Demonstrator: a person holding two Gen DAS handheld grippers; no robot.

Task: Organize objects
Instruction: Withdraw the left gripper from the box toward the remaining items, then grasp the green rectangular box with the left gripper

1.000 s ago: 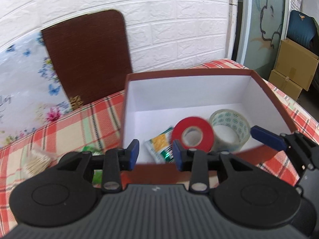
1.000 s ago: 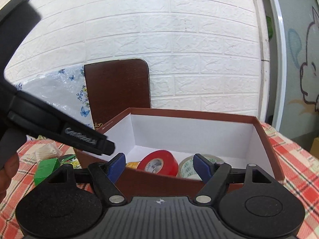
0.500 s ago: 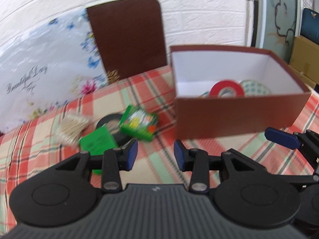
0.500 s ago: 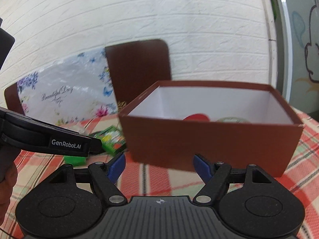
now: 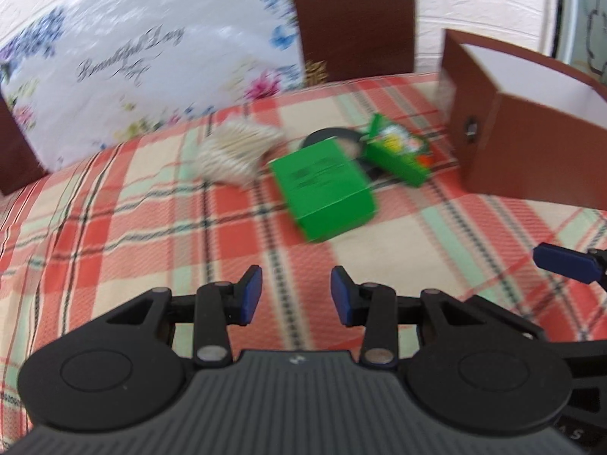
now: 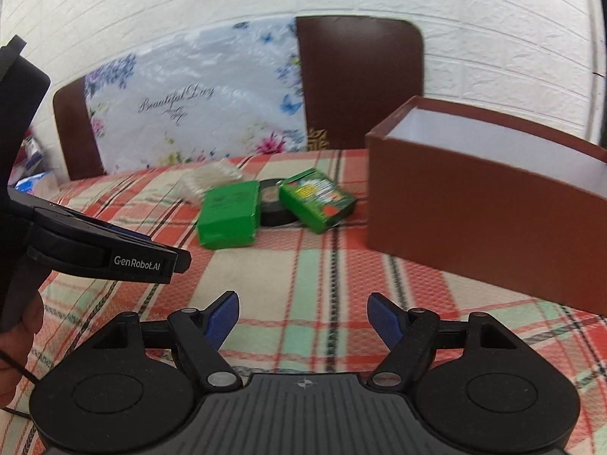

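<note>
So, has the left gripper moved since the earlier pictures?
Yes. The left gripper has pulled back from the box, and now faces the green carton.

Woven checked cloth (image 6: 311,265) covers the bench; matt brown cardboard box (image 6: 474,204); smooth green carton (image 6: 227,212) at its 9 o'clock.

I read "GenRobot.AI" in white on the side of my left hand-held gripper (image 6: 138,261), and "Beautiful Day" in script on the floral plastic cover (image 6: 176,99) behind the desk.
</note>
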